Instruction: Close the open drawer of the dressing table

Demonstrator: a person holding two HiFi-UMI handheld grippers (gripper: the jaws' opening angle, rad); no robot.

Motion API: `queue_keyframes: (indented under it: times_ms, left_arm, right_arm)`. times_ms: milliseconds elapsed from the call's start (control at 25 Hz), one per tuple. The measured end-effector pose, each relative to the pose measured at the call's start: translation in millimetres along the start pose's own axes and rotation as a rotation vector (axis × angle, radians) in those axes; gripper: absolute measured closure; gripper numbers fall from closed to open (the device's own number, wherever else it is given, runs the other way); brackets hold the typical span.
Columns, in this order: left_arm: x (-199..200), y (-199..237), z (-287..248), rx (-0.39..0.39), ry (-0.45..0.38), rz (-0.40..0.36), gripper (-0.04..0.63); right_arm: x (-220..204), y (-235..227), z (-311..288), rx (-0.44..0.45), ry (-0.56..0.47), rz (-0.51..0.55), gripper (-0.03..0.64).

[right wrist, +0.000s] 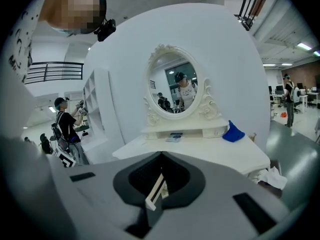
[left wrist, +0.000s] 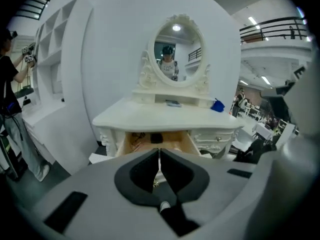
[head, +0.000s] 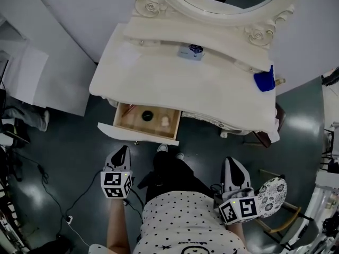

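Note:
The cream dressing table (head: 175, 83) stands ahead of me with an oval mirror at its back. Its left drawer (head: 123, 116) is pulled out, and a black round item and a small white item lie on its wooden bottom. My left gripper (head: 125, 148) is shut and empty, hanging just in front of the drawer front and apart from it. In the left gripper view the shut jaws (left wrist: 159, 150) point at the open drawer (left wrist: 150, 139). My right gripper (head: 231, 160) is also shut, off to the right and further from the table. Its jaws (right wrist: 161, 155) face the tabletop (right wrist: 200, 149).
A blue cloth (head: 264, 81) and a small printed box (head: 190, 52) lie on the tabletop. A stool with a patterned cushion (head: 273, 194) stands at my right. Cables (head: 47, 194) run over the dark floor at left. A person (left wrist: 10, 84) stands by white shelves at far left.

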State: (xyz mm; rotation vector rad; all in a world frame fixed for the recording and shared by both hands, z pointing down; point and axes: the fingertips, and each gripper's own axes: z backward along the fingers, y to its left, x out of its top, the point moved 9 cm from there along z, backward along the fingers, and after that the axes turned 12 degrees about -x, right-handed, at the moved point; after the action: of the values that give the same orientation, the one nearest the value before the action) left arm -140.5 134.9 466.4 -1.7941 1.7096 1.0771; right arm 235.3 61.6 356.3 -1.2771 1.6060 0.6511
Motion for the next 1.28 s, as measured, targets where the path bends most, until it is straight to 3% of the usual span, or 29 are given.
queue_keyframes:
  times_ms: [320,680,1280]
  left_arm:
    - [-51,24,-50,-0.069,0.207,0.075,0.525]
    - [-91,40,-101,-0.079,0.378,0.118,0.435]
    - [-105,45,-132,-0.072,0.441,0.157,0.418]
  right_arm:
    - [5,10,-10,-0.050,0.052,0.022,0.609]
    - [4,16,-17,-0.089,0.073,0.018,0.609]
    - [5,8,-14,-0.149,0.081,0.015,0.609]
